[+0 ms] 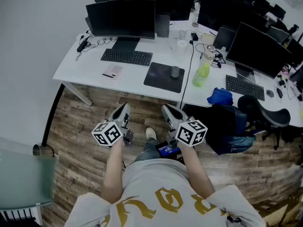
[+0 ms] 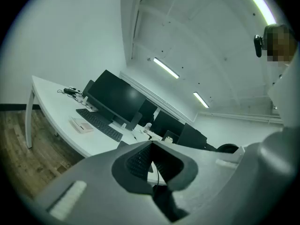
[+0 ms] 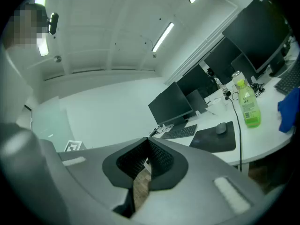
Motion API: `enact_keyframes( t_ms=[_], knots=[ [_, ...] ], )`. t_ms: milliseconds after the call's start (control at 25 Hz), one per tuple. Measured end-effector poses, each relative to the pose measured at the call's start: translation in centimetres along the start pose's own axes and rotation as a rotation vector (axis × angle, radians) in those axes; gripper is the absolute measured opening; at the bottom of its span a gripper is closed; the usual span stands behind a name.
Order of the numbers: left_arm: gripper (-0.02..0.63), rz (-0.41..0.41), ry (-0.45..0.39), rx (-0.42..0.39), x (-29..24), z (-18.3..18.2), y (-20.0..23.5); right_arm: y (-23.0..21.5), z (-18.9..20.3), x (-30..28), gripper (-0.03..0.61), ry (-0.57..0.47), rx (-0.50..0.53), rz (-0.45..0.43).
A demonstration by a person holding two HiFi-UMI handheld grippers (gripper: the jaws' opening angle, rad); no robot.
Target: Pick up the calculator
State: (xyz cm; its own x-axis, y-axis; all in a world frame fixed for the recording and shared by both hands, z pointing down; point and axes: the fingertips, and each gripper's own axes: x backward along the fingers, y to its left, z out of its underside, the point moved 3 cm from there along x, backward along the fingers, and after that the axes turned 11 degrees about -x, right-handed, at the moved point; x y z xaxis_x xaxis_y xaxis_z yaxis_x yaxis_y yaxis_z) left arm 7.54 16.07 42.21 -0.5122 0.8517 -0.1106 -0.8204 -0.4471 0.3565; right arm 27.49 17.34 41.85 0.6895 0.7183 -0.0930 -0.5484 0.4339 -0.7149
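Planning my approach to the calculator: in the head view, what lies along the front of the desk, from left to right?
calculator → mouse pad → green bottle → blue cloth → right-hand keyboard

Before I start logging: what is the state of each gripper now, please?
Left gripper: closed, holding nothing.
Right gripper: closed, holding nothing.
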Motion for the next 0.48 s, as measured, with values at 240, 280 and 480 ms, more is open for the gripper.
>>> enact_keyframes(
  t_ms=[240,280,480],
  knots=[
    [0.000,-0.057,-0.023,0.046,3.9,0.6,0.7,1.4,2.3,0.7,0.023,0.038,0.057,0.019],
    [0.000,-0.063,-0.035,0.066,4.6,0.8,0.9,1.6,2.7,0.8,0.023,0.048,0.066,0.019],
    [0.002,-0.108,-0.070,0.102,6.9,1.3,1.5,2.4,3.5,1.0,0.025,0.050,0.127,0.031]
  ],
)
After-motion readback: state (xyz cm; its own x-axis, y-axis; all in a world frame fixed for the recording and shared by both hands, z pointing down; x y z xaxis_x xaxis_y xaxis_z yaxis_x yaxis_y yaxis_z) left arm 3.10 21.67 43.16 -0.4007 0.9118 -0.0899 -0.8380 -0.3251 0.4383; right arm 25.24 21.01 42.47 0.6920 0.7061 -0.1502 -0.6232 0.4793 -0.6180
